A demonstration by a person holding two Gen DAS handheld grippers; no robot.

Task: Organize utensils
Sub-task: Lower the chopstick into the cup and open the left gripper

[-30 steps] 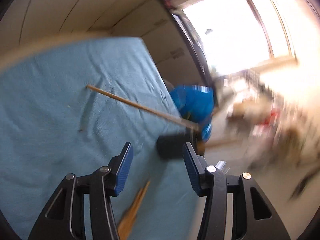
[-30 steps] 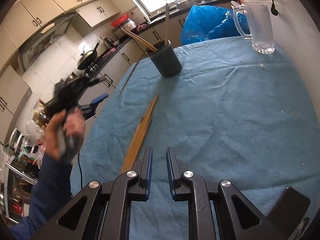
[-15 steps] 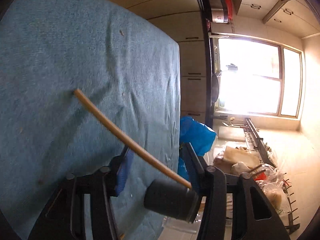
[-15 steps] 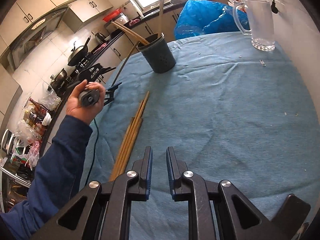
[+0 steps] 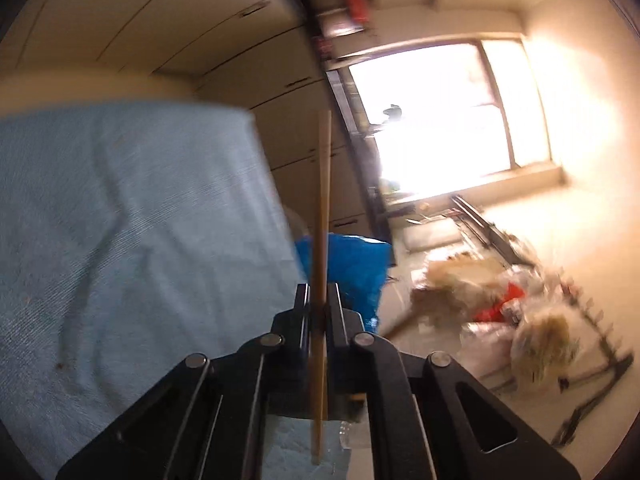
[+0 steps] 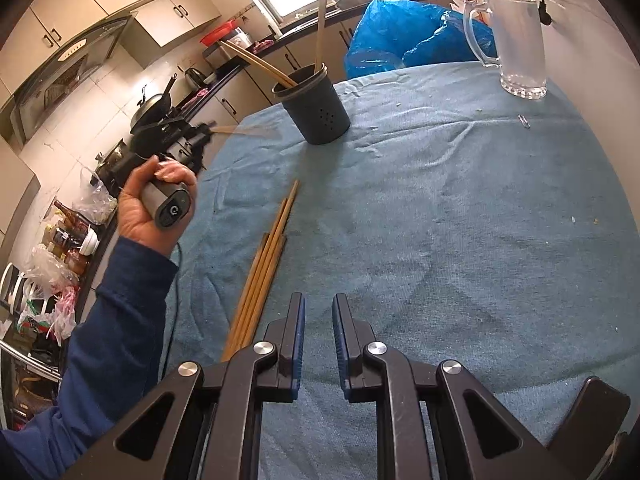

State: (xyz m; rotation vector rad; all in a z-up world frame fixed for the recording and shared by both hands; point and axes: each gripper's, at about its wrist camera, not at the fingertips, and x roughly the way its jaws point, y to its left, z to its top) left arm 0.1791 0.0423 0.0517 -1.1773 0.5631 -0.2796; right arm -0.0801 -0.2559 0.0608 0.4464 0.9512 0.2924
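- Left gripper [image 5: 319,300]: jaws just closing, now clamped on one thin wooden chopstick [image 5: 322,200].
- Four chopsticks [image 6: 264,264] lie left of the right gripper [image 6: 319,316]; its jaws are narrowly parted, empty.
- One holder [image 6: 316,110] ahead.

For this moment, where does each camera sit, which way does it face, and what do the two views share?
Left wrist: on the left gripper, facing past the table's edge toward a bright window; its jaws have just closed on a chopstick.
Right wrist: on the right gripper, looking down across the blue cloth at loose chopsticks and the dark holder; the person's hand and sleeve show.
Shared: cloth, blue bag, held chopstick.
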